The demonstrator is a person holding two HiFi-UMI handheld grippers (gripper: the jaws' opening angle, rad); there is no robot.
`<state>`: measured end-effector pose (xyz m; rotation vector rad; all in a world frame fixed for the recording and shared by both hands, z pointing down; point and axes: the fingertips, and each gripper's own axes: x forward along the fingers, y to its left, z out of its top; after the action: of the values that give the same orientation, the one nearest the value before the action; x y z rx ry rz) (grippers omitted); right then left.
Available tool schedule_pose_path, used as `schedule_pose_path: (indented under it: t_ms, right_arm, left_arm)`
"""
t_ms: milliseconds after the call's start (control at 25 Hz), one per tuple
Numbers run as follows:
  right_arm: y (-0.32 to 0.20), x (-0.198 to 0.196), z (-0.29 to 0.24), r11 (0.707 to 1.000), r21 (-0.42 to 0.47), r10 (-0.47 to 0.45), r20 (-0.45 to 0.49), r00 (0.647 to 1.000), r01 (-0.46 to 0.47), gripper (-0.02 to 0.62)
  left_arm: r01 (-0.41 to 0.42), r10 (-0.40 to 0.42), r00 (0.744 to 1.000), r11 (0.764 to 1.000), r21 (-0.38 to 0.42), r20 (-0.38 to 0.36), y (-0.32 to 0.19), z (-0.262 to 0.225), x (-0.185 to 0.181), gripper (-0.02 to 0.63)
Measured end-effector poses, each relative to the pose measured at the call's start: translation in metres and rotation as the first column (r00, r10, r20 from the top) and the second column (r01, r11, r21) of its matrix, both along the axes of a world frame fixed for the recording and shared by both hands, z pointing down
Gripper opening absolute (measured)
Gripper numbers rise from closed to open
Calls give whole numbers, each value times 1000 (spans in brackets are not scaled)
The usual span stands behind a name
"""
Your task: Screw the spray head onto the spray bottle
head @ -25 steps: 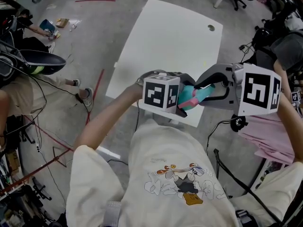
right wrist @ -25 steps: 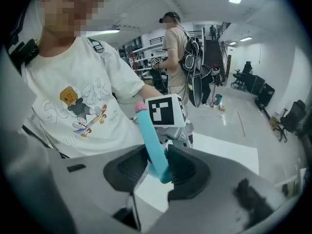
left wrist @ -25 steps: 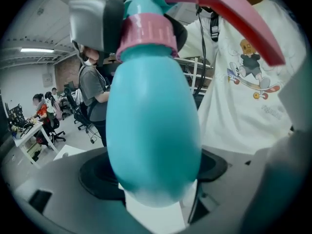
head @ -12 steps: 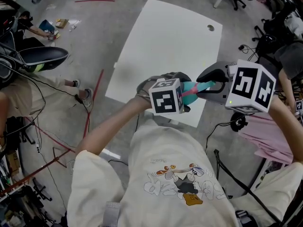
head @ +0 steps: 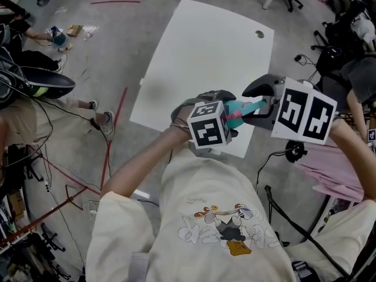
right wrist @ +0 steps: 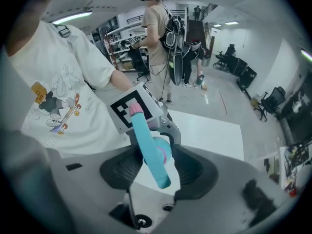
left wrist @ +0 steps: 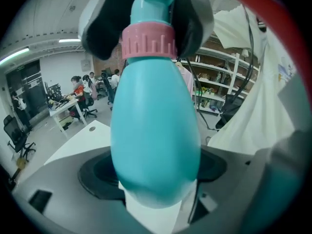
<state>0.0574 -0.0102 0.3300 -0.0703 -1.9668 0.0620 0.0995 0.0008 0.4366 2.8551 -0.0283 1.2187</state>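
A smooth, egg-shaped teal plastic spray bottle [left wrist: 156,130] is held in the air over the near edge of a flat white table [head: 205,57], in front of the person's chest, with its round belly gripped between the dark pads of the left gripper [left wrist: 155,177]. A ribbed pink collar [left wrist: 147,40] rings its narrow neck, and a slim teal spray head [right wrist: 148,145] with a pink tip sits on top. The right gripper [right wrist: 160,156] has just been opening its ridged black jaws, which now stand loosely around the spray head.
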Motion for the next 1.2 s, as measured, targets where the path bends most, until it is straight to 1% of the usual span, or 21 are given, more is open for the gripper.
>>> schedule_pose_path:
  t_ms: [80, 200, 280, 360, 440, 560, 680, 760, 800, 880, 1000, 1080, 1160, 1200]
  right_arm:
    - [4, -2, -5, 999, 2, -44, -5, 999, 44, 213]
    - [14, -3, -15, 990, 13, -140, -18, 990, 141, 232]
    - [21, -2, -19, 967, 62, -245, -53, 968, 249, 232]
    - [25, -1, -17, 929, 120, -338, -116, 934, 351, 232]
    - [27, -2, -11, 902, 144, -385, -156, 910, 406, 232]
    - [30, -2, 0, 892, 142, -403, -175, 898, 428, 232]
    - [34, 1, 5, 887, 117, -419, -200, 886, 446, 230]
    - [36, 2, 5, 881, 106, -432, -222, 874, 462, 228]
    - [36, 2, 6, 877, 109, -436, -230, 870, 468, 218]
    - [37, 1, 6, 869, 123, -444, -237, 864, 480, 148]
    - [38, 4, 6, 852, 133, -464, -255, 849, 506, 140]
    - [38, 5, 7, 851, 127, -470, -247, 848, 509, 140]
    - [41, 2, 5, 856, 124, -472, -212, 856, 503, 138]
    - [42, -2, 2, 858, 125, -473, -188, 861, 499, 138]
  left_arm:
    - [-36, 36, 999, 999, 6, -9, 4, -1, -1, 423]
    - [-116, 116, 993, 993, -6, -25, 14, -2, -8, 423]
    - [-196, 194, 980, 980, -33, -36, 24, 0, -16, 423]
    - [-269, 268, 963, 961, -57, -32, 32, 1, -25, 423]
    - [-313, 313, 950, 948, -62, -10, 35, -1, -28, 423]
    - [-334, 336, 941, 942, -34, 48, 32, -5, -26, 423]
    - [-340, 338, 933, 940, -6, 123, 28, -4, -28, 423]
    - [-336, 333, 931, 942, -5, 153, 28, -3, -30, 423]
    - [-333, 330, 930, 943, -9, 160, 29, -3, -31, 423]
    - [-329, 328, 930, 944, -20, 169, 31, -4, -33, 423]
    - [-330, 331, 928, 943, -34, 173, 31, -5, -36, 423]
    - [-336, 338, 927, 941, -36, 161, 32, -5, -35, 423]
    - [-348, 350, 928, 937, -39, 126, 35, -6, -35, 423]
    - [-357, 360, 928, 933, -49, 96, 38, -8, -36, 423]
